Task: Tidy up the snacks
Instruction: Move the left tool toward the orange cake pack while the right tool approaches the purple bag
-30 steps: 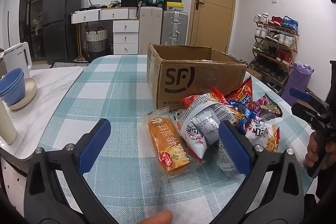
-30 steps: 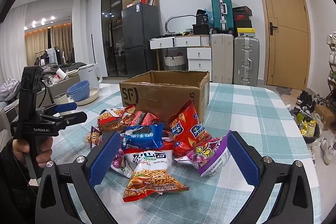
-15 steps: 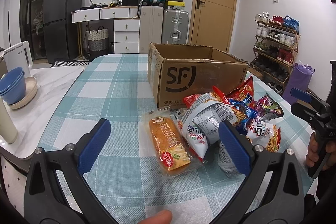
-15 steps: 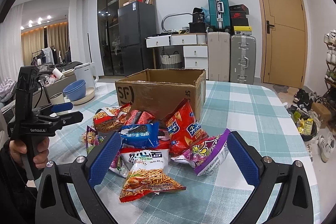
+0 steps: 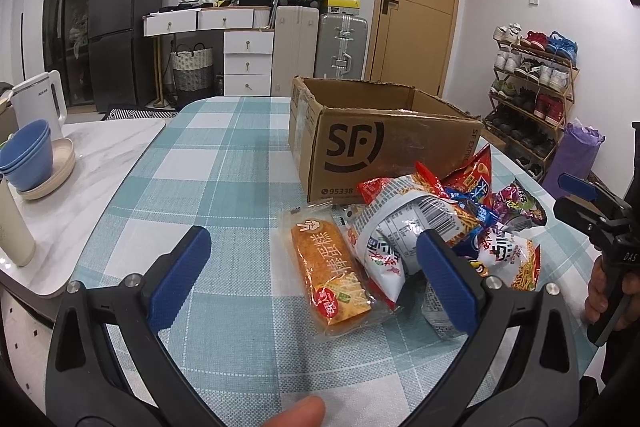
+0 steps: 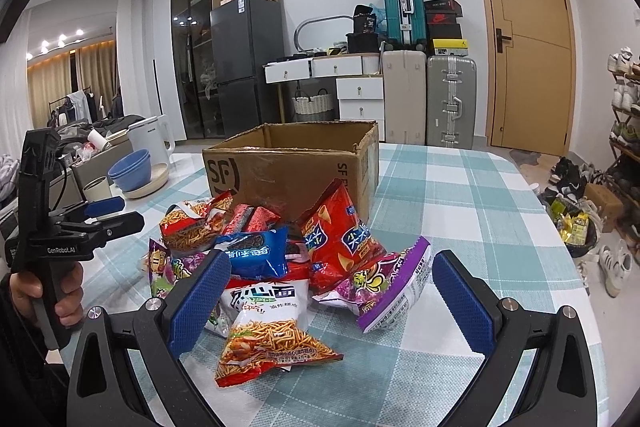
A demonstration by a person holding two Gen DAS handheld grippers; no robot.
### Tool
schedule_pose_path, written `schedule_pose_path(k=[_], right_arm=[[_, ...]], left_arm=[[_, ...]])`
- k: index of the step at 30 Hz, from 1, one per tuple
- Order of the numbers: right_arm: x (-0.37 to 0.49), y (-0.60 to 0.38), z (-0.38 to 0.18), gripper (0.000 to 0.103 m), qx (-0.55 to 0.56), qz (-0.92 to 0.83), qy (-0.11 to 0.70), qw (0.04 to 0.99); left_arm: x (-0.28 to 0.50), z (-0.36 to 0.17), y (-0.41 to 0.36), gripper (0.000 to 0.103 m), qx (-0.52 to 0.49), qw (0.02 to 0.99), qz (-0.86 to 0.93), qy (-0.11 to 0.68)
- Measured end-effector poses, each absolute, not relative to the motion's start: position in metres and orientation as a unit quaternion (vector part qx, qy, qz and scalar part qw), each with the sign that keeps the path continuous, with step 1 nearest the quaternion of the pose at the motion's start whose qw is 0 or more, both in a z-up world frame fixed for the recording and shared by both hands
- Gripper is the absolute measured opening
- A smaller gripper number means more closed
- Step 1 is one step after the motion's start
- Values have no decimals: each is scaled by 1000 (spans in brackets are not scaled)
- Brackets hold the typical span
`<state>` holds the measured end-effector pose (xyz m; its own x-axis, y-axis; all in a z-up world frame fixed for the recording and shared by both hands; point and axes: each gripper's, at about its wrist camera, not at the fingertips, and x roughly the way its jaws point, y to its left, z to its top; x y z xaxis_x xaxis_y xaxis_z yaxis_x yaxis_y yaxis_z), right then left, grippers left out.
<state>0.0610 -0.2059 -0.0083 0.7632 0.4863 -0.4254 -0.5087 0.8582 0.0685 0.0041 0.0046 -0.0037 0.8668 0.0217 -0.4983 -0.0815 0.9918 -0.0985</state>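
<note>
We have both grippers spread wide, holding nothing. Left gripper [image 5: 312, 275] hangs over the checked tablecloth [image 5: 224, 163]; the orange cake pack [image 5: 330, 273] lies between its fingers, nearer the right one. Right gripper [image 6: 330, 297] faces the snack pile [image 6: 280, 251], the noodle bag [image 6: 268, 343] lying between its fingers. The pile sits against the open cardboard box [image 6: 296, 163], none of it inside as far as we can see.
</note>
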Motion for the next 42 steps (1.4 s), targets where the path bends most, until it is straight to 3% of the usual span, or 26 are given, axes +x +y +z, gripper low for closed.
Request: schedule_pose_path(k=[42], right_arm=[[74,-207,-13,103,-19,238,249,939]], left_arm=[[15,-7,9,102,-74,957,42,276]])
